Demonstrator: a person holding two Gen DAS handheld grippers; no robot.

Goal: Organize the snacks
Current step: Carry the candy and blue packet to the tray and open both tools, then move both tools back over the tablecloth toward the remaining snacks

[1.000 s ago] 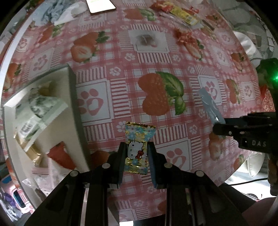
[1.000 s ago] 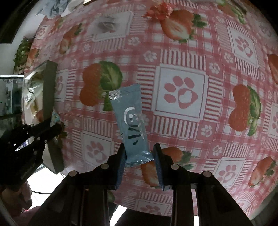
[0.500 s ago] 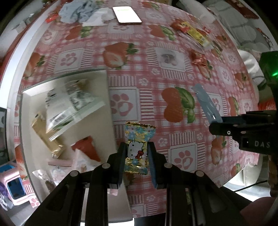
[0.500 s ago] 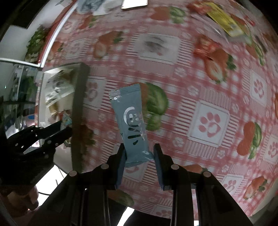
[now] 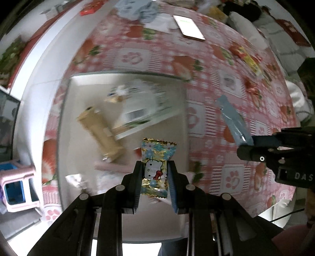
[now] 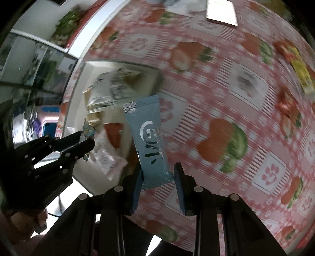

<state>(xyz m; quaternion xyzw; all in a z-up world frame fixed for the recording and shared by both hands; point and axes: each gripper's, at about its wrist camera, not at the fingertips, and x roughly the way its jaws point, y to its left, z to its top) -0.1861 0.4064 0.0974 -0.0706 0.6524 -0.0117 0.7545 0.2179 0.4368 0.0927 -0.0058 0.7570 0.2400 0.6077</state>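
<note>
My left gripper (image 5: pixel 154 175) is shut on a Hello Kitty candy packet (image 5: pixel 157 163) and holds it above the white tray (image 5: pixel 65 110), which holds several snack packs. My right gripper (image 6: pixel 158 175) is shut on a light blue sachet (image 6: pixel 148 137), held above the tablecloth just right of the tray (image 6: pixel 157 78). The right gripper (image 5: pixel 246 146) with the blue sachet (image 5: pixel 233 120) also shows at the right in the left wrist view. The left gripper (image 6: pixel 86 139) with its candy shows at the left in the right wrist view.
The strawberry-and-paw tablecloth (image 5: pixel 226 78) carries loose snacks at the far right, among them a yellow packet (image 6: pixel 302 75) and red packets (image 6: pixel 285 102). A phone (image 5: pixel 190 27) and a crumpled cloth (image 5: pixel 135 9) lie at the far side. A pink stool (image 5: pixel 15 187) stands beyond the table's left edge.
Both grippers have moved left toward the tray with their packets still held. The left gripper now hangs over the tray's inside; the right one is near its right wall.
</note>
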